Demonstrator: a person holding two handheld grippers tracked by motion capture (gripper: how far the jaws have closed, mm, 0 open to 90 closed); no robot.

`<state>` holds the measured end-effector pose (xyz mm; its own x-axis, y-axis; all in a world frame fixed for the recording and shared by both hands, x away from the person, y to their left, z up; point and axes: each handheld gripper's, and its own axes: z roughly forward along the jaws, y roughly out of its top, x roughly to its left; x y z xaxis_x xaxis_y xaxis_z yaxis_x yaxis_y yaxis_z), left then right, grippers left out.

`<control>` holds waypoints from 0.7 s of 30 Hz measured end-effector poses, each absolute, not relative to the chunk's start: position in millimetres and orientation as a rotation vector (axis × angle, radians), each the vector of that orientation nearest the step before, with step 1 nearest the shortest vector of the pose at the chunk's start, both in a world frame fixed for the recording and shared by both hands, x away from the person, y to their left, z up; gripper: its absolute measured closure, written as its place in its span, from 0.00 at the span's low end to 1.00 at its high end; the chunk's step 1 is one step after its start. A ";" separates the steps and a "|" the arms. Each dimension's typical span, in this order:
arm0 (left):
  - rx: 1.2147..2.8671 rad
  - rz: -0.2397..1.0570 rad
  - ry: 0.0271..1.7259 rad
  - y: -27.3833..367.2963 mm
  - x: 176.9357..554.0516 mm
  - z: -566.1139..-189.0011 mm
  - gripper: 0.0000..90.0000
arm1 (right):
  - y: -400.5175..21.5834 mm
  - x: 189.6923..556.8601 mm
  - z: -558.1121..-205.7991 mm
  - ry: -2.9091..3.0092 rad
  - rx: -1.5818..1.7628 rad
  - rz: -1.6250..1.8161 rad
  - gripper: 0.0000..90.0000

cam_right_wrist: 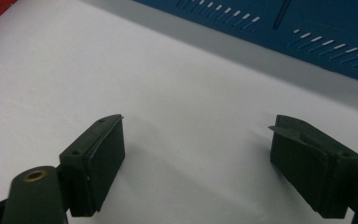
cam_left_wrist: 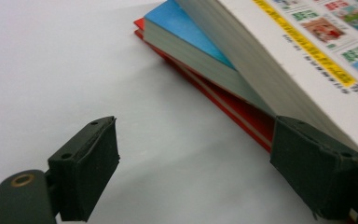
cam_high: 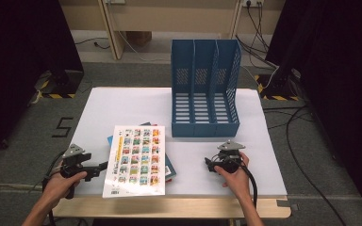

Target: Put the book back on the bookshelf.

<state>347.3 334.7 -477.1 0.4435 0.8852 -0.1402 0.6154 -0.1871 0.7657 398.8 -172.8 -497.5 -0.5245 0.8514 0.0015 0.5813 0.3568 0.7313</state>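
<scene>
Found the white book point(cam_high: 134, 160) at the front left of the bench point(cam_high: 122, 103), lying tilted atop a blue book point(cam_left_wrist: 186, 32) and a red book point(cam_left_wrist: 242, 114). Read the left claw point(cam_high: 101, 168) as open at the white book's left edge: in the left gripper view, saw one jaw wedged against the raised underside of that edge and the other standing clear over bare bench, pressing on nothing. Judged the step in hand as levering the white book off the stack, with no grip made. Flagged these risks: slipping of the edge off the single jaw, owing to support from one side alone, and dropping back onto the stack; dragging of the blue book, owing to friction beneath the cover; bending of the cover if pinched near the corner. Found the right claw point(cam_high: 208, 165) open and empty, low over the bench, just before the blue file rack point(cam_high: 205, 94). Counted three upright compartments in the rack and saw nothing in any of them.
</scene>
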 end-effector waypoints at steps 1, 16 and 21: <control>1.913 0.439 1.266 333.2 347.0 -477.0 0.16 | -172.7 398.6 -497.5 2.244 1.260 0.977 0.21; 1.929 0.421 1.258 328.6 342.1 -474.6 0.34 | -170.9 397.3 -497.5 2.262 1.218 0.976 0.22; 1.954 0.422 1.242 327.2 340.1 -472.8 0.38 | -171.1 397.4 -497.6 2.265 1.218 0.979 0.22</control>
